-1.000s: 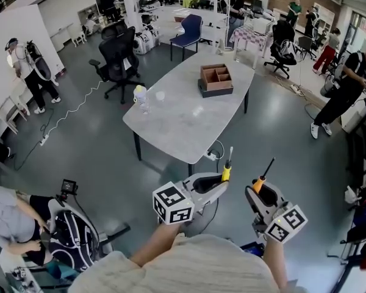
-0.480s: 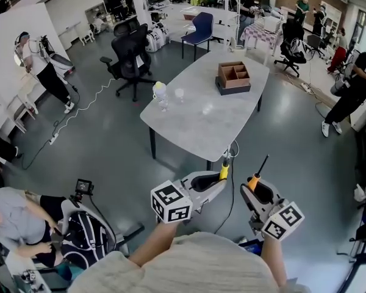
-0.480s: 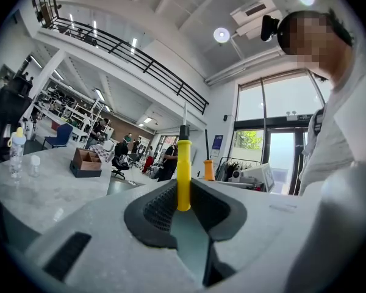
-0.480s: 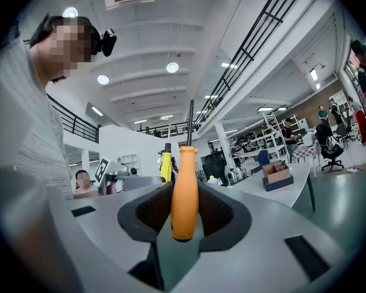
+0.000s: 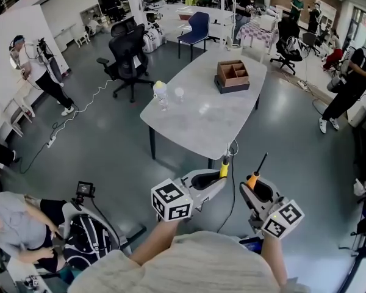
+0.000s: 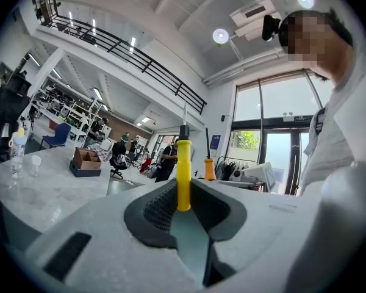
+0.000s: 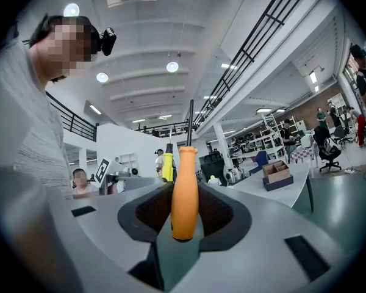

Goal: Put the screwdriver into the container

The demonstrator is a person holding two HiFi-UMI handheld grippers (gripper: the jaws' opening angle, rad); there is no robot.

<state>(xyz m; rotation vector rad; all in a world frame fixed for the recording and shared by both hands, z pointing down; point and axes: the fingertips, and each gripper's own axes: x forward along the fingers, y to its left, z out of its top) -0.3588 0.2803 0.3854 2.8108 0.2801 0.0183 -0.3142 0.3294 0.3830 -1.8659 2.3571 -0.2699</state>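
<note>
My left gripper (image 5: pixel 218 179) is shut on a yellow-handled screwdriver (image 5: pixel 224 169), whose shaft points up and forward. My right gripper (image 5: pixel 255 185) is shut on an orange-handled screwdriver (image 5: pixel 254 179), its dark shaft also pointing up. In the left gripper view the yellow handle (image 6: pixel 183 173) stands upright between the pads; in the right gripper view the orange handle (image 7: pixel 184 191) does the same. The container (image 5: pixel 233 73), a brown wooden box with compartments on a dark base, sits at the far end of the grey table (image 5: pixel 195 124), well ahead of both grippers.
A bottle (image 5: pixel 160 94) and a small glass (image 5: pixel 179 93) stand on the table's left side. A black office chair (image 5: pixel 127 54) and a blue chair (image 5: pixel 195 28) stand beyond it. A cable (image 5: pixel 79 112) runs across the floor; people stand around the room.
The table and container have come slightly nearer and more central in the head view. Both grippers keep the same hold on their screwdrivers.
</note>
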